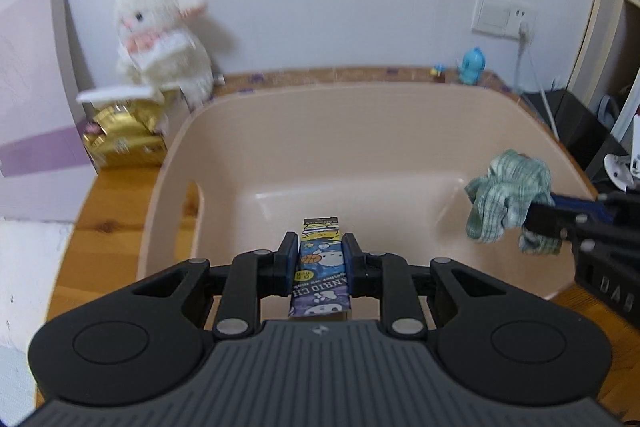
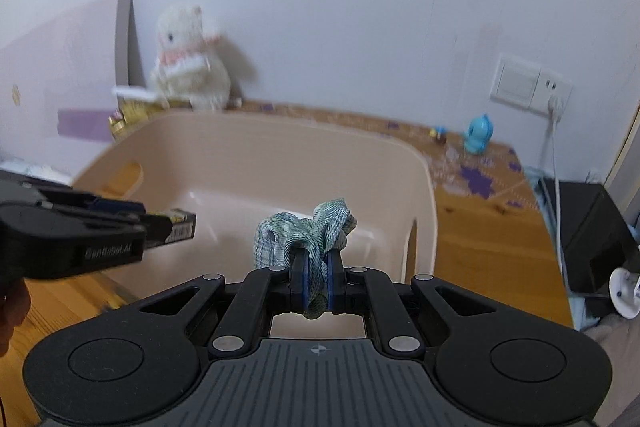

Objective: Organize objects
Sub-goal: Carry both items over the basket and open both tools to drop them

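Note:
A beige plastic bin [image 1: 280,131] stands on the wooden table, with nothing lying in it. My left gripper [image 1: 319,251] is shut on a small cartoon-printed box [image 1: 320,267] and holds it above the bin's near rim. It shows from the side in the right wrist view [image 2: 160,225], the box's end [image 2: 182,225] sticking out. My right gripper [image 2: 317,267] is shut on a bunched green plaid cloth [image 2: 308,235] above the bin [image 2: 280,163]. The cloth also shows in the left wrist view [image 1: 508,195], over the bin's right side.
A white plush toy [image 1: 164,39] and a gold box [image 1: 124,139] sit behind the bin at the left, by a pale panel [image 1: 36,87]. A blue figurine [image 1: 472,65] stands at the back right by the wall. A black box [image 2: 592,235] is right of the table.

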